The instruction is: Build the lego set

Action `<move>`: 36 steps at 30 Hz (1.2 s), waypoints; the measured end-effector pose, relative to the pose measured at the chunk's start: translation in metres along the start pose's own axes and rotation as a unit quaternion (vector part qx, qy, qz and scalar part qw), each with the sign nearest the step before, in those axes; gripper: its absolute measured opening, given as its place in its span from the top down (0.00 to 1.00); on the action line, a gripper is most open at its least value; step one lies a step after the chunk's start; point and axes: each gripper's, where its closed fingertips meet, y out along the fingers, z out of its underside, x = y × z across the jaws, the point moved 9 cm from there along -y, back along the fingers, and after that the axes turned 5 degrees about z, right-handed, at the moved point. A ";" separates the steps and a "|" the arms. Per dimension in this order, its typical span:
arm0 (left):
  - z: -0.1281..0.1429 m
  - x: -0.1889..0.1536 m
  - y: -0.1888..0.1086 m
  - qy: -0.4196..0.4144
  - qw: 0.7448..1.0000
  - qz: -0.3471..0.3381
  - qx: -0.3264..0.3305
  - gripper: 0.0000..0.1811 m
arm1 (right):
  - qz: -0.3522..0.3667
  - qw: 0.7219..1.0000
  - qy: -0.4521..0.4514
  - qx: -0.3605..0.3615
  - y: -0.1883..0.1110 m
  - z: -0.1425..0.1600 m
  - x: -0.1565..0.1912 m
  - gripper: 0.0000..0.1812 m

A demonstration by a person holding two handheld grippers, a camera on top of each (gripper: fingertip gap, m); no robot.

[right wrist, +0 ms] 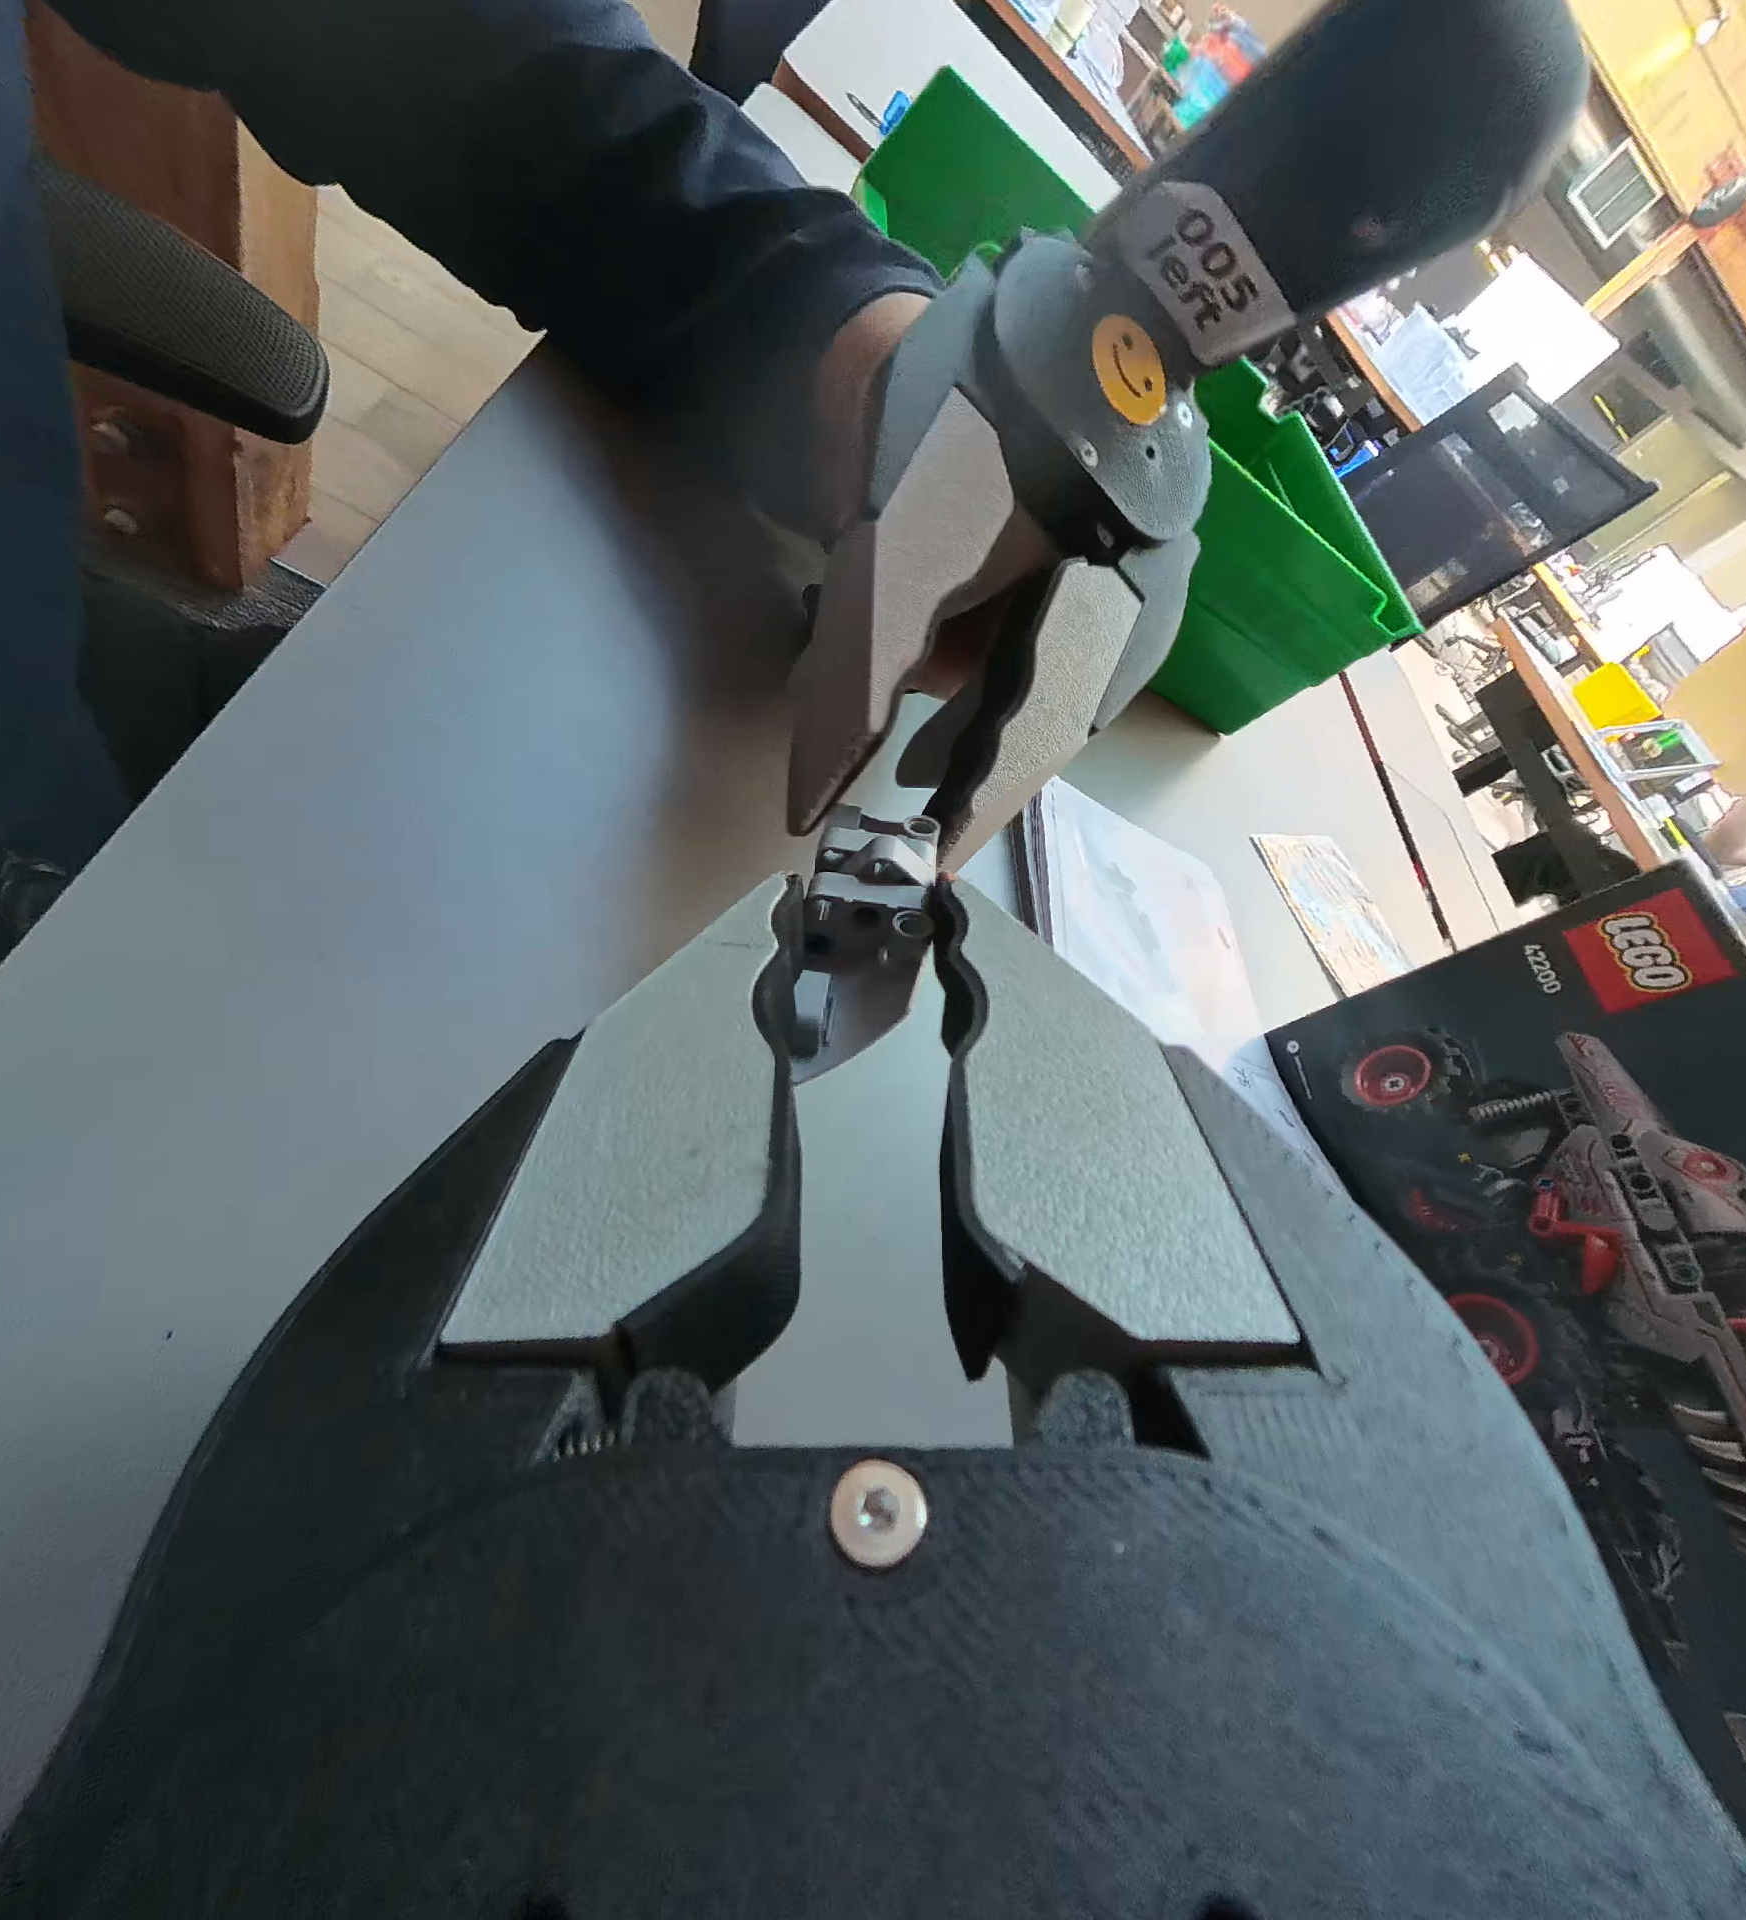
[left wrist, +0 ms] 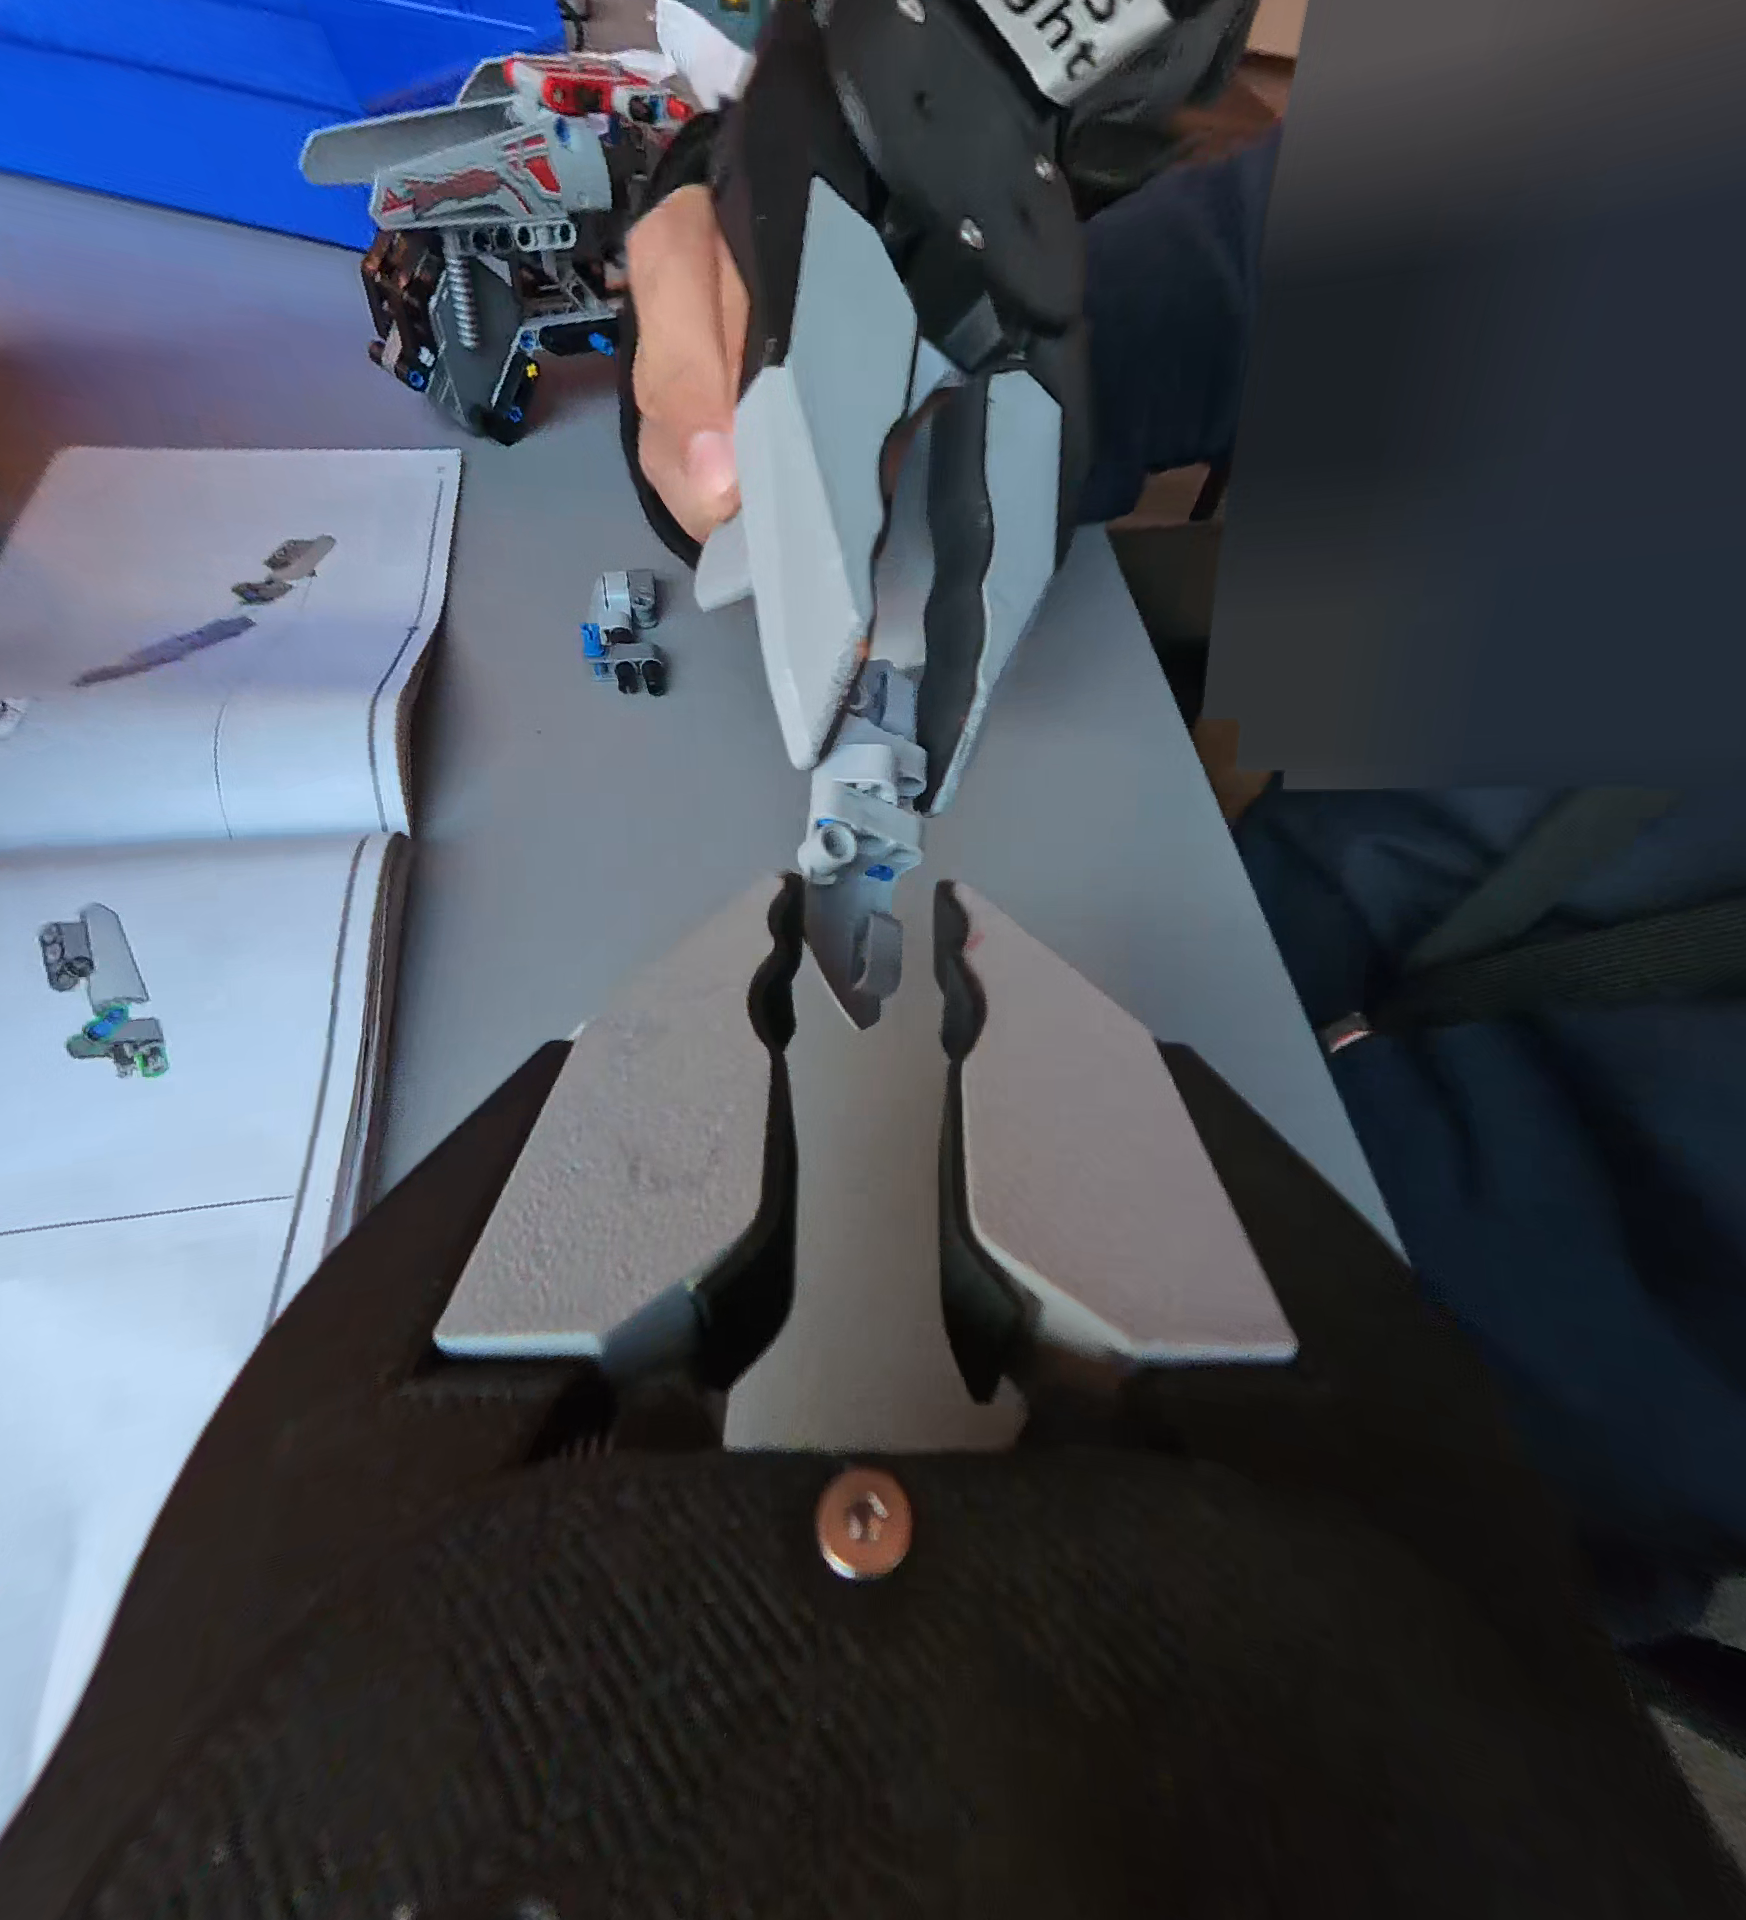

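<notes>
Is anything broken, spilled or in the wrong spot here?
Nothing stands out. The small grey lego piece is held in the air between the right hand-held gripper and the left hand-held gripper. The half-built truck and a few joined bricks sit on the table beside the open instruction booklet.

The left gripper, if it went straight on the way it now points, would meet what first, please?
Most likely the small grey Lego assembly lying between the left gripper tips, which the right gripper grips from the far side. Depth is unclear, but nothing else shows nearer in that line.
</notes>
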 end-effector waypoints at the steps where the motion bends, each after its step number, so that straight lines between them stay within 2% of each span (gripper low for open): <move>1: 0.000 0.001 -0.001 -0.012 1.000 0.008 -0.004 0.90 | 0.000 1.000 -0.006 -0.001 0.000 -0.001 0.001 0.88; 4: -0.001 0.004 -0.005 -0.033 0.999 0.023 -0.032 1.00 | 0.011 1.000 -0.021 0.000 0.000 -0.002 0.002 0.88; 8: 0.000 0.006 -0.005 -0.022 1.000 -0.008 -0.012 1.00 | 0.008 1.000 0.012 0.024 0.004 0.006 -0.001 0.88; 13: -0.002 0.003 -0.006 0.057 0.997 -0.059 -0.008 1.00 | -0.035 0.988 0.152 0.001 0.002 0.013 -0.014 0.82; 17: -0.004 0.001 -0.007 0.113 0.988 -0.107 0.000 1.00 | -0.074 0.967 0.245 -0.007 0.001 0.019 -0.024 0.93; 21: -0.005 -0.005 -0.006 0.166 0.977 -0.130 0.009 1.00 | -0.087 0.965 0.249 -0.019 -0.003 0.020 -0.025 0.95; 22: -0.005 -0.006 -0.005 0.178 0.975 -0.134 0.012 1.00 | -0.084 0.966 0.245 -0.017 -0.004 0.020 -0.026 0.99; 25: -0.005 -0.009 -0.002 0.199 0.970 -0.140 0.020 1.00 | -0.084 0.968 0.238 -0.009 -0.005 0.022 -0.026 0.99; 31: -0.005 -0.004 -0.003 0.158 0.977 -0.145 -0.001 1.00 | -0.051 0.972 0.228 0.007 -0.005 0.022 -0.027 0.99; 33: -0.001 -0.001 0.002 0.127 0.984 -0.127 0.016 0.99 | -0.061 0.972 0.225 0.006 -0.006 0.020 -0.024 1.00; 36: 0.001 -0.003 0.004 0.142 0.981 -0.132 0.031 0.98 | -0.065 0.970 0.233 0.013 -0.004 0.020 -0.023 1.00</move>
